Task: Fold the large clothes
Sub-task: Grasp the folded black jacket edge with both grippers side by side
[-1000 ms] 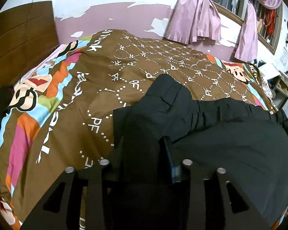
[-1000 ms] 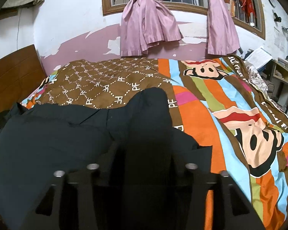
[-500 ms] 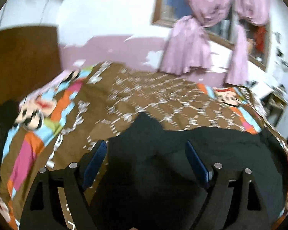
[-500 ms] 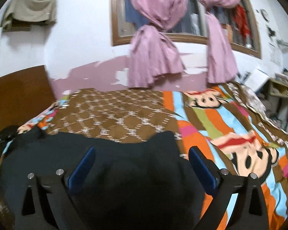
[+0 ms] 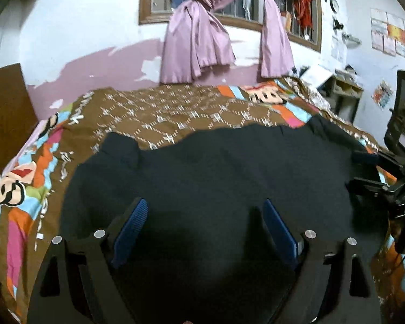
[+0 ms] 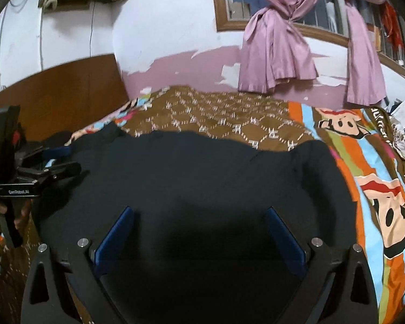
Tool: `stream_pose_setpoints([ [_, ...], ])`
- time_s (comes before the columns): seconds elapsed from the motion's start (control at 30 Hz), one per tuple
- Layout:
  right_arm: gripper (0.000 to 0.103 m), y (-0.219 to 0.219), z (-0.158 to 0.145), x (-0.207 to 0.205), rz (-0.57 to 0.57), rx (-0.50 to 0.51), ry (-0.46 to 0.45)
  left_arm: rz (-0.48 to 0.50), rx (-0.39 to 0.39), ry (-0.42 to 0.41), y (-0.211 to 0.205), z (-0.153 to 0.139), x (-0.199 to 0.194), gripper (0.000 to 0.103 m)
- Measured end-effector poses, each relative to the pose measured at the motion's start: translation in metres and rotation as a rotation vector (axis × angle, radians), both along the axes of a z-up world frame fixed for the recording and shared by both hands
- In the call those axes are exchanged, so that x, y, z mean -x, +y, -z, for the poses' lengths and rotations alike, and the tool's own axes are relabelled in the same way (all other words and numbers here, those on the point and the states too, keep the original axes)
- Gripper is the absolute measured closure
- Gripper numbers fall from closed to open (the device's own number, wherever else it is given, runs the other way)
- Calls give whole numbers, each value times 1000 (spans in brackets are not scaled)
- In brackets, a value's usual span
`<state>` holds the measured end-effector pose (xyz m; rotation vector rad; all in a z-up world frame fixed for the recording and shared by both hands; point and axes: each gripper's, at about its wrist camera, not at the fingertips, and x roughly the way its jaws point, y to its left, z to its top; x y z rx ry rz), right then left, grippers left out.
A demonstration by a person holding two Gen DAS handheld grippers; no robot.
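A large black garment (image 5: 229,167) lies spread across the near half of the bed, its far edge folded over in a wavy line. My left gripper (image 5: 204,202) hovers over its left part; the jaws are opening and the blue pads (image 5: 133,221) hold nothing. In the right wrist view the same garment (image 6: 202,172) fills the middle. My right gripper (image 6: 199,210) stands open above it, the pads (image 6: 283,240) clear of the cloth. Each gripper shows in the other's view: the right gripper (image 5: 372,170) at the right edge, the left gripper (image 6: 51,159) at the left edge.
The bed carries a brown and striped cartoon quilt (image 5: 175,110). A wooden headboard (image 6: 62,91) stands at the left, pink curtains (image 5: 197,43) hang on the far wall. A shelf (image 5: 343,91) and a black chair (image 5: 402,113) stand at the right.
Both grippers have let go of the black cloth and opened wide. Both have drawn back and tilted up, so more of the wall and window shows. The garment's lifted corners now lie flat.
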<state>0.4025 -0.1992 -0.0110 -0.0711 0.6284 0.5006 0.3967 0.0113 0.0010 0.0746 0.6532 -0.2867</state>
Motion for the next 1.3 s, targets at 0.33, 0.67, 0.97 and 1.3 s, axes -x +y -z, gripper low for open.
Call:
stream_pose_setpoints([
  [0.33, 1, 10, 23, -37, 20, 39, 103, -43, -33, 70, -4, 26, -33, 6],
  [0.67, 0, -4, 27, -91, 146, 7, 203, -153, 1, 78, 11, 17, -59, 3],
  [0.97, 0, -23, 41, -107, 183, 6, 253, -125, 68, 166, 21, 20, -83, 1],
  [1.3, 0, -31, 52, -94, 150, -79, 225, -96, 32, 143, 10, 33, -74, 1],
])
